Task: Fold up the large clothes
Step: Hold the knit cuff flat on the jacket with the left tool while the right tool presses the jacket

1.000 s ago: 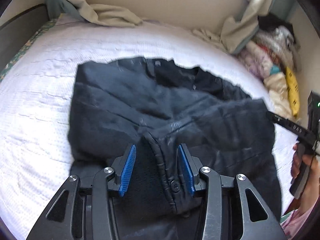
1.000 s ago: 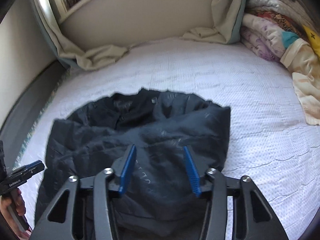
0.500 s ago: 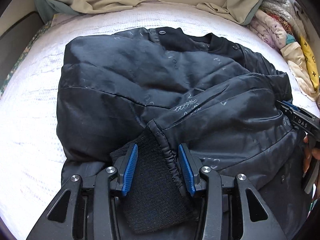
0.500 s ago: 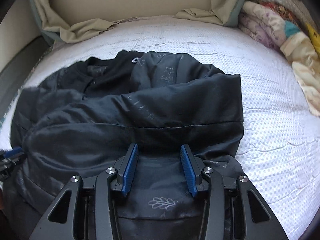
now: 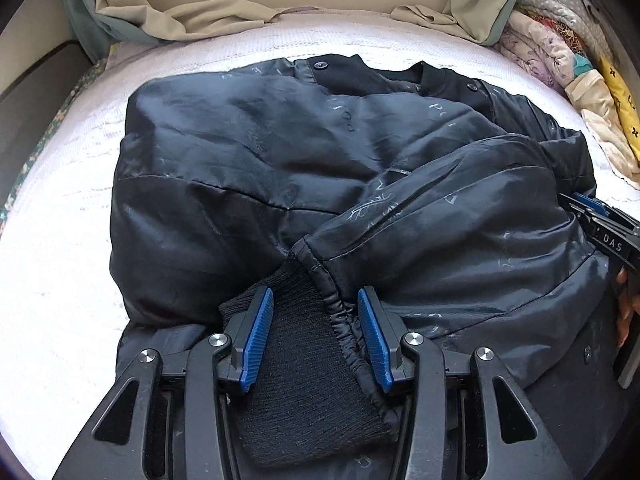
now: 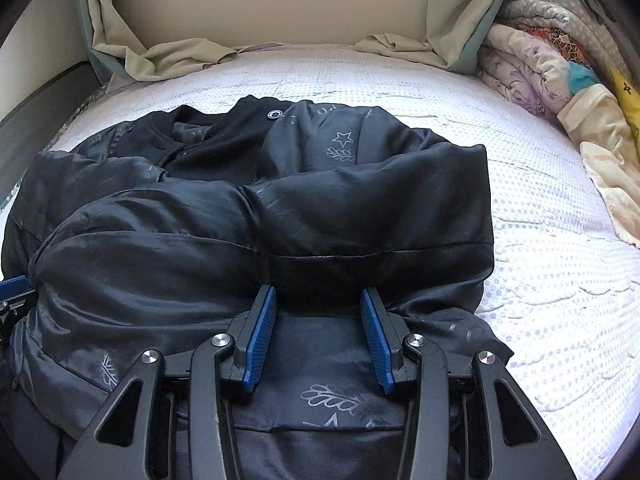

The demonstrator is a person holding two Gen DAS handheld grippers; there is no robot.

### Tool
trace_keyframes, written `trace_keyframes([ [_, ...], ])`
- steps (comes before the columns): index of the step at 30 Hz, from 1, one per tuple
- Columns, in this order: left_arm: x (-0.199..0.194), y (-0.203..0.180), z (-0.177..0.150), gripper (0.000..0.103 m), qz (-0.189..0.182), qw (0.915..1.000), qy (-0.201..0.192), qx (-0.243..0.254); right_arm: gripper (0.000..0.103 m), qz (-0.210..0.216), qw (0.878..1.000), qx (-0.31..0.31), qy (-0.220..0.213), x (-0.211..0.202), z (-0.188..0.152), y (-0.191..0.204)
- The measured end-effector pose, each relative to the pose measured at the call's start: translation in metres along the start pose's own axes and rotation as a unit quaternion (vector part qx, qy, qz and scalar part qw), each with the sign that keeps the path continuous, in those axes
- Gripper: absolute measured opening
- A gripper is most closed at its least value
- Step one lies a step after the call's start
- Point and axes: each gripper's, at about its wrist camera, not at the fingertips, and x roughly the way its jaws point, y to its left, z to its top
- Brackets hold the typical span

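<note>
A dark navy padded jacket (image 5: pixel 280 184) lies on the white bed (image 5: pixel 52 264), sleeves folded across its body, collar at the far end. My left gripper (image 5: pixel 316 320) is open, low over the near hem, with a black ribbed cuff (image 5: pixel 296 344) lying between its blue pads. My right gripper (image 6: pixel 318 320) is open over the jacket (image 6: pixel 260 224), its pads resting against the folded sleeve with printed fabric between them. The right gripper's tip also shows at the left wrist view's right edge (image 5: pixel 600 224). The left gripper's tip shows at the right wrist view's left edge (image 6: pixel 12 292).
Beige curtains (image 5: pixel 192 16) bunch along the far wall at the head of the bed. A pile of folded patterned bedding (image 6: pixel 560 80) lies along the right side. A dark bed frame (image 6: pixel 36 96) runs along the left edge.
Both grippers moved forward and down onto the jacket, which now fills the views. The cuff lies farther in between the left pads. Both stayed open.
</note>
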Motion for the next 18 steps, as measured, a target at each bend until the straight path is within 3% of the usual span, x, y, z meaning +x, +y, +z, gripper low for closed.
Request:
trace_keyframes([
  [4, -0.005, 0.0, 0.003, 0.052, 0.003, 1.0, -0.001, -0.004, 0.041, 0.002, 1.0, 0.014, 0.013, -0.017, 0.012, -0.001],
  [12, -0.006, -0.006, 0.005, 0.059, 0.013, 0.9999, -0.001, -0.002, 0.047, 0.048, 0.998, 0.011, -0.03, -0.074, 0.014, 0.019],
  [18, -0.004, -0.007, 0.005, 0.062, 0.018, 0.9998, -0.002, 0.001, 0.048, 0.041, 0.999, -0.017, 0.008, -0.053, -0.003, 0.034],
])
